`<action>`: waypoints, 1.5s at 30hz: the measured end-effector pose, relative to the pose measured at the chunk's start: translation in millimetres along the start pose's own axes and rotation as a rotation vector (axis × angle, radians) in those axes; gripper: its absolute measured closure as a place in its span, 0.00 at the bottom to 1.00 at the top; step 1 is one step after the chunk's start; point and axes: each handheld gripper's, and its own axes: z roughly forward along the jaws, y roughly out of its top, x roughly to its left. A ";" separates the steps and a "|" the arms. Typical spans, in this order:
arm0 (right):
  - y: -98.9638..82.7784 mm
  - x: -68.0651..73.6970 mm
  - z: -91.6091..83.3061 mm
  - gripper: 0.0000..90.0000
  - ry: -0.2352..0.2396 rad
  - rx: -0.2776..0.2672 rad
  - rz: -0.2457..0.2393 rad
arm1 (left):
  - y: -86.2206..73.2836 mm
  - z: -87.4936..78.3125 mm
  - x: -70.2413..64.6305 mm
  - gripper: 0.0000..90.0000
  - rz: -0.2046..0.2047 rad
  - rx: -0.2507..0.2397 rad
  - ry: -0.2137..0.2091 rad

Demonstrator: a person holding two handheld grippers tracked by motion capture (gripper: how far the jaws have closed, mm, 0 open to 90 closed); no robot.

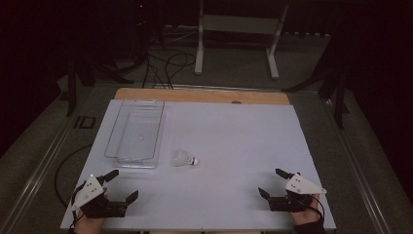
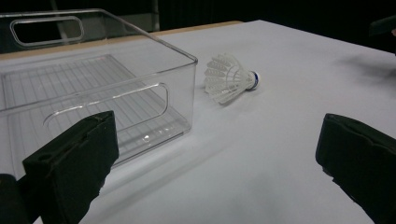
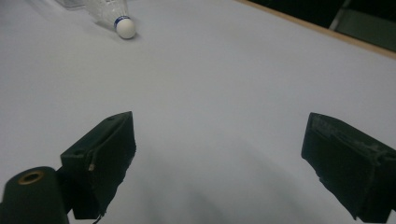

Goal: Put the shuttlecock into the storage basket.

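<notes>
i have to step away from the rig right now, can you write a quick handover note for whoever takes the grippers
Left gripper: jaws wide open, nothing between them, resting at the near left of the white table, close to the near end of the clear bin.
Right gripper: jaws wide open, empty, at the near right.
Shuttlecock: lies on its side on the table just right of the bin's near end, white cork tip pointing right, untouched.
Bin: empty.
Done: nothing yet.
Left, as it looks: pick up the shuttlecock, probably to go in the bin.

Shuttlecock (image 1: 185, 158) on table (image 1: 234, 131), just right of bin (image 1: 134, 131).
</notes>
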 end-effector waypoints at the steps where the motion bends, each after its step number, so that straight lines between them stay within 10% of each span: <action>1: 0.0 0.3 -0.4 0.11 0.000 -0.003 -0.005 | 0.2 -0.1 -0.7 0.00 0.012 -0.005 0.005; 23: 1.0 1.3 -0.2 0.11 0.015 -0.008 0.006 | 2.0 -1.4 -0.5 0.00 0.044 -0.039 0.012; 45: 1.6 4.0 1.4 0.11 0.031 0.000 0.009 | 27.1 -3.1 -14.9 0.00 0.042 0.084 -0.049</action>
